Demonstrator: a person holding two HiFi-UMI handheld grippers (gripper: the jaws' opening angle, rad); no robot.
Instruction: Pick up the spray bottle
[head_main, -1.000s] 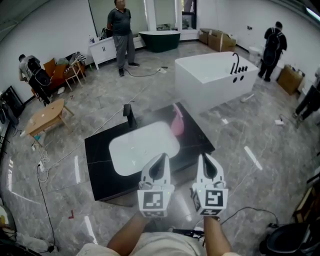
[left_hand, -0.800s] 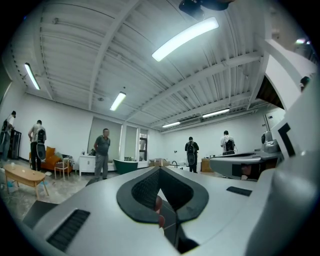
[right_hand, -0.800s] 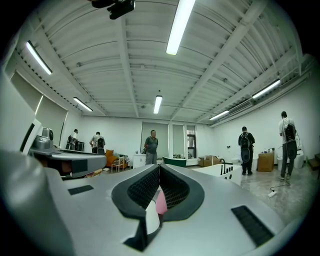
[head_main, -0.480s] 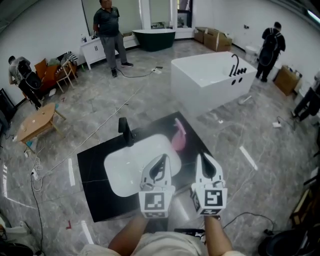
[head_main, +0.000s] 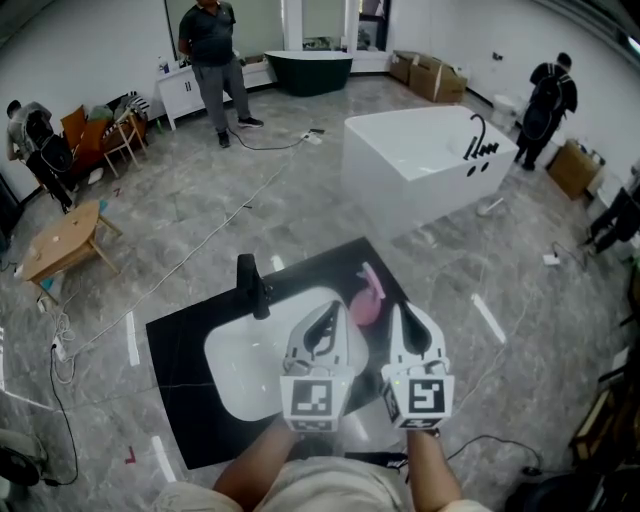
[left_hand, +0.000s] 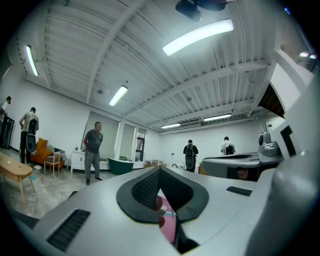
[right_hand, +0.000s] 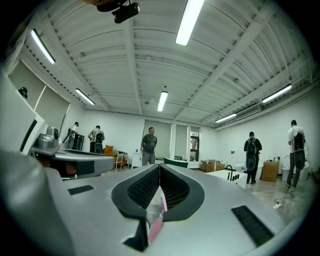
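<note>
pink plastic spray bottle (head_main: 368, 297), 1 o'clock off left gripper (head_main: 326, 312), 11 o'clock off right gripper (head_main: 404, 315) — both pinched closed, empty

A pink spray bottle (head_main: 366, 302) stands on the black counter (head_main: 180, 335), right of the basin (head_main: 250, 360).

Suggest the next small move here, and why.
Probably open the right gripper and carry it forward to the bottle: its jaws are shut and empty, and the pink bottle sits untouched on the black counter just ahead of it.
</note>
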